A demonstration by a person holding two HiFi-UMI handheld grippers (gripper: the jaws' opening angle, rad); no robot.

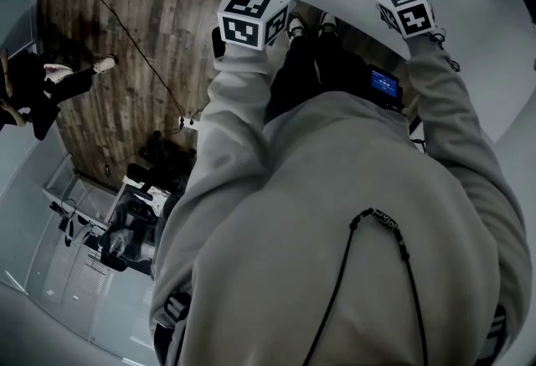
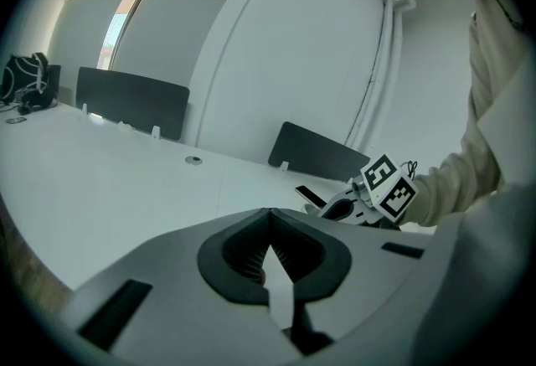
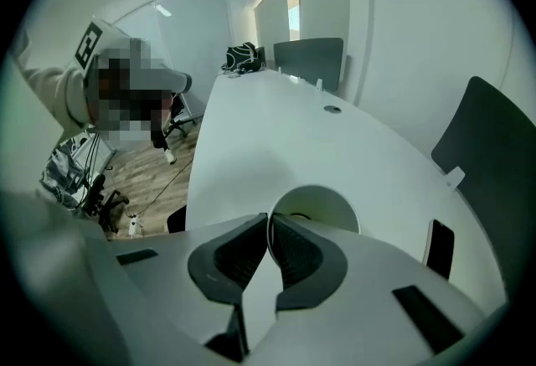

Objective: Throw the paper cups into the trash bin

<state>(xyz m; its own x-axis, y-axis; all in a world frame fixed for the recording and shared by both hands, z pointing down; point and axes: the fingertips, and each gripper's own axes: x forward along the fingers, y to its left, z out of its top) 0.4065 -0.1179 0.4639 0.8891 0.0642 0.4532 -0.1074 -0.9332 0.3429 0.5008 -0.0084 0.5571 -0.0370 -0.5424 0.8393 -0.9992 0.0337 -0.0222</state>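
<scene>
The right gripper (image 3: 268,220) pinches the near rim of the upright white paper cup (image 3: 325,203), which stands just beyond its jaws; the left gripper (image 2: 270,218) is pressed together, empty.

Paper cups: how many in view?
1: a paper cup, rim pinched in the right tool, at the white table. Others may be hidden behind the person.
</scene>
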